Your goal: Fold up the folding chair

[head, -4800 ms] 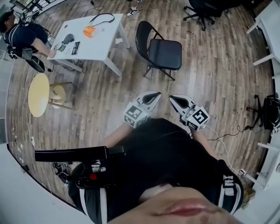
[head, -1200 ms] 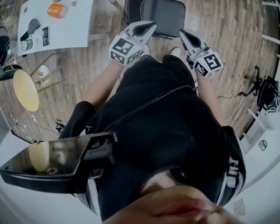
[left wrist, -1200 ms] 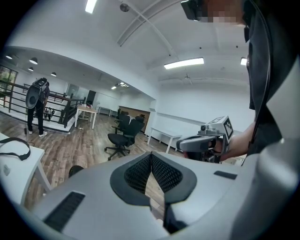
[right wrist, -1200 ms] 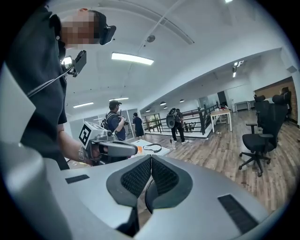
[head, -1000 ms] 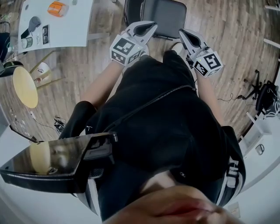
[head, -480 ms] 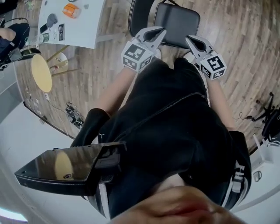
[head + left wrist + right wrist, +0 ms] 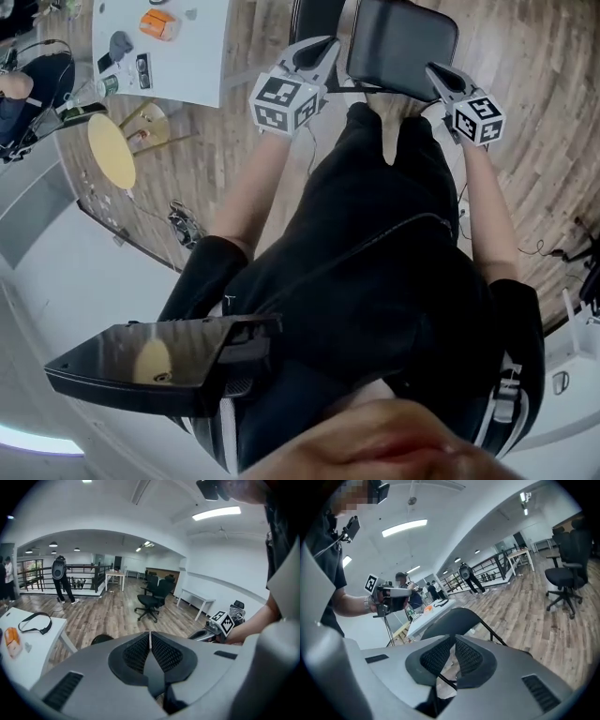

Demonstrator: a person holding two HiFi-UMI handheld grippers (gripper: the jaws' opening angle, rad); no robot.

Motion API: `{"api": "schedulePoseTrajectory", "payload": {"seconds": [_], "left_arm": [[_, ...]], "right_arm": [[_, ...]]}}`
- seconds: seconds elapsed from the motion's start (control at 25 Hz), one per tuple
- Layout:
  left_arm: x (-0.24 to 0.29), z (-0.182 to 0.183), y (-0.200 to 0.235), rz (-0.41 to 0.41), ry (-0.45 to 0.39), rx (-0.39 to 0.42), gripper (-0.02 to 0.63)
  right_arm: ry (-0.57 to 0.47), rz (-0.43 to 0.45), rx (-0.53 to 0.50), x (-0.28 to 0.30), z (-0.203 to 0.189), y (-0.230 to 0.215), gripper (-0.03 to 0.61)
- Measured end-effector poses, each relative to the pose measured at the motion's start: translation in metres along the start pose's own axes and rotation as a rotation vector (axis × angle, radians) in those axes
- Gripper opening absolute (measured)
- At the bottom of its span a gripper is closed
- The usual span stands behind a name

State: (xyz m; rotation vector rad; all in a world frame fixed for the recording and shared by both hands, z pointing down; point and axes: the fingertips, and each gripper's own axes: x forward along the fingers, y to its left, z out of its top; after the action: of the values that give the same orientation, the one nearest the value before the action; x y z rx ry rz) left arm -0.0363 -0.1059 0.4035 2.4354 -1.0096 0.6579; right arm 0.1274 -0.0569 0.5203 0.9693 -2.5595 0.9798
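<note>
The black folding chair stands unfolded in front of me, with its seat (image 7: 403, 45) and backrest (image 7: 314, 13) at the top of the head view. My left gripper (image 7: 325, 47) is shut and empty, beside the seat's left edge, near the backrest. My right gripper (image 7: 435, 70) is shut too, at the seat's near right corner. Contact with the chair cannot be made out. In the right gripper view the curved backrest (image 7: 454, 618) rises just beyond the closed jaws of the right gripper (image 7: 453, 639), and the left gripper (image 7: 393, 595) shows further left. The left gripper (image 7: 150, 633) faces the open room.
A white table (image 7: 164, 47) with small items stands left of the chair, a round yellow stool (image 7: 111, 150) beside it. A black office chair (image 7: 150, 603) and white desks (image 7: 199, 599) stand across the wooden floor. People stand by a railing (image 7: 63, 581) far off.
I have leaned in and both grippers have dropped toward the chair. They were short of the seat and now flank it, the right one having come down further. Both stayed shut.
</note>
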Motion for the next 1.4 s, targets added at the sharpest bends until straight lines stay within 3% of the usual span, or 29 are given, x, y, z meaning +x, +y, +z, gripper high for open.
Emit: {"api": "schedulePoseTrajectory", "payload": {"seconds": [0.12,0.32,0.56,0.72,0.92,1.08,1.24,1.4], "left_arm": [[0.010,-0.029,0.055,0.053,0.119,-0.030,0.011],[0.025,-0.078,0.128,0.138,0.271,-0.089,0.170],[0.042,-0.128,0.181,0.210,0.390,-0.107,0.207],[0.055,-0.159,0.196,0.231,0.462,-0.129,0.212],[0.081,-0.182,0.203,0.205,0.457,-0.164,0.212],[0.094,-0.187,0.199,0.179,0.474,-0.195,0.212],[0.103,-0.199,0.192,0.112,0.567,-0.190,0.182],[0.108,-0.199,0.186,0.064,0.583,-0.230,0.150]], "right_arm": [[0.036,-0.049,0.125,0.021,-0.041,-0.036,0.014],[0.120,-0.132,0.210,0.047,-0.109,-0.097,0.014],[0.126,-0.211,0.423,0.053,-0.186,-0.167,0.016],[0.149,-0.256,0.558,0.048,-0.242,-0.211,0.059],[0.187,-0.245,0.713,0.059,-0.316,-0.258,0.224],[0.106,-0.218,0.771,0.073,-0.337,-0.289,0.291],[0.041,-0.176,0.826,0.086,-0.354,-0.310,0.317],[-0.004,-0.084,0.836,0.100,-0.355,-0.323,0.322]]}}
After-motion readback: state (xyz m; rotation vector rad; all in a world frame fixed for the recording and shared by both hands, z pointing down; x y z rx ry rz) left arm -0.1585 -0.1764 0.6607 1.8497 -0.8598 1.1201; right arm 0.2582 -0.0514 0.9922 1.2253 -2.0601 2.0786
